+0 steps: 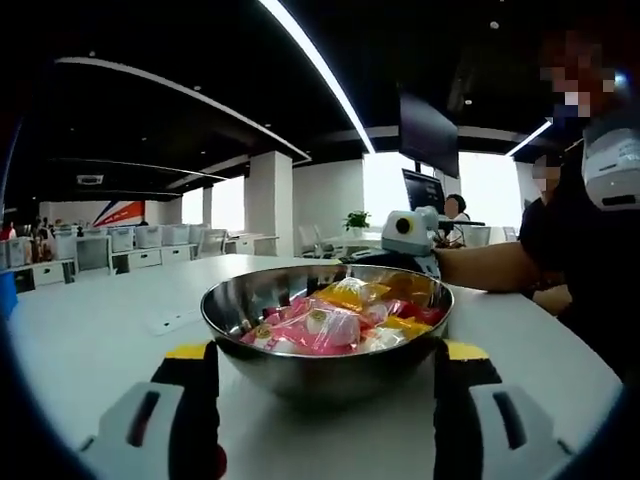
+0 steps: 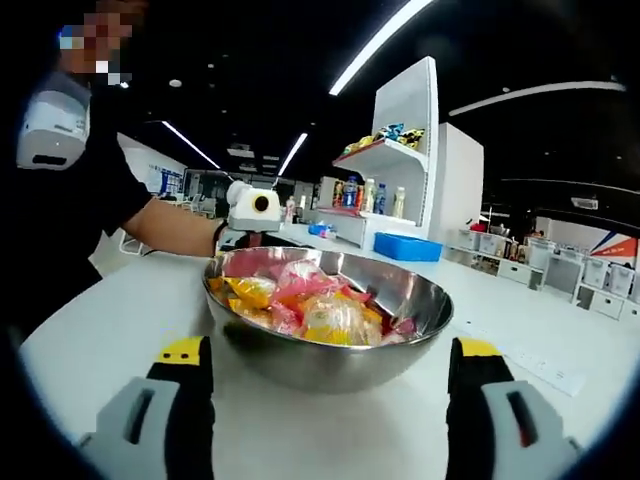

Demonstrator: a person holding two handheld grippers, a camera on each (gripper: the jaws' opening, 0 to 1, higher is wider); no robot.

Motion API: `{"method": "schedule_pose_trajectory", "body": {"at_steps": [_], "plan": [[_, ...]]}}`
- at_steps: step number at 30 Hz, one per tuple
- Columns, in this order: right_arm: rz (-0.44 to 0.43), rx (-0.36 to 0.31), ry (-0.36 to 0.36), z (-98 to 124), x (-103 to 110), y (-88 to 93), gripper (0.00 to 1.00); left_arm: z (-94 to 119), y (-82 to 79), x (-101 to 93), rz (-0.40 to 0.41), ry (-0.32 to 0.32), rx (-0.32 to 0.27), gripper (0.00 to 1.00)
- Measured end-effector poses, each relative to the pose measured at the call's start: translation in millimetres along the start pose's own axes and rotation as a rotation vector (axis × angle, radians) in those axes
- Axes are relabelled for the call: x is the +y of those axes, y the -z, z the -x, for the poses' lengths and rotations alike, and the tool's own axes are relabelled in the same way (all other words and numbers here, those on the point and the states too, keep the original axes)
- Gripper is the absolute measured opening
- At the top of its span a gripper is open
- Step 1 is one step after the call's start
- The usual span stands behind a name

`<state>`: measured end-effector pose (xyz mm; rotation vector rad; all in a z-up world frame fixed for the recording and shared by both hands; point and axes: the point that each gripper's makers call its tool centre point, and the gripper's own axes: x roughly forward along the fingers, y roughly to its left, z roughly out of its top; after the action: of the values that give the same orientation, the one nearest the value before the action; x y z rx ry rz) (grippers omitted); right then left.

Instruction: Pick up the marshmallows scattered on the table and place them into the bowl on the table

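Note:
A shiny steel bowl [image 1: 330,378] stands on the white table, heaped with wrapped marshmallows [image 1: 320,325] in pink, yellow and clear wrappers. My left gripper [image 1: 326,352] is low at the near side of the bowl, open, its yellow-tipped jaws wider than the bowl and holding nothing. From the opposite side, the bowl [image 2: 320,365] and marshmallows [image 2: 330,315] sit just ahead of my right gripper [image 2: 329,349], also open and holding nothing. Each gripper appears beyond the bowl in the other's view: the right gripper [image 1: 412,232] and the left gripper [image 2: 252,210].
A person's forearm [image 1: 490,268] reaches in over the table [image 1: 90,340]; the same person's arm [image 2: 175,228] shows at left. A small flat card [image 1: 170,320] lies left of the bowl. A white strip [image 2: 545,370] lies right of it. Shelves with goods [image 2: 385,190] and a blue bin [image 2: 408,247] stand behind.

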<state>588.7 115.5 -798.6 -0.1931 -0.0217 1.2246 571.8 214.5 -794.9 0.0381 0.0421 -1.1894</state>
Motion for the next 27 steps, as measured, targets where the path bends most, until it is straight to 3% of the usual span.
{"method": "schedule_pose_trajectory", "body": {"at_steps": [2,6,13,27], "plan": [[-0.061,-0.091,-0.018,-3.4,3.0,-15.4,0.97,-2.7,-0.2,-1.4,0.001,0.006,-0.011,0.93],[-0.072,-0.077,0.002,-3.0,2.3,-11.1,0.96,-5.5,0.2,0.6,-0.014,-0.012,-0.024,0.94],[-0.080,-0.120,0.025,-1.3,4.9,-12.7,0.93,-6.8,-0.3,0.6,-0.014,-0.023,-0.072,0.95],[-0.072,-0.132,0.035,0.6,7.3,-13.6,0.91,-7.8,0.0,0.8,-0.018,-0.024,-0.066,0.94]]}}
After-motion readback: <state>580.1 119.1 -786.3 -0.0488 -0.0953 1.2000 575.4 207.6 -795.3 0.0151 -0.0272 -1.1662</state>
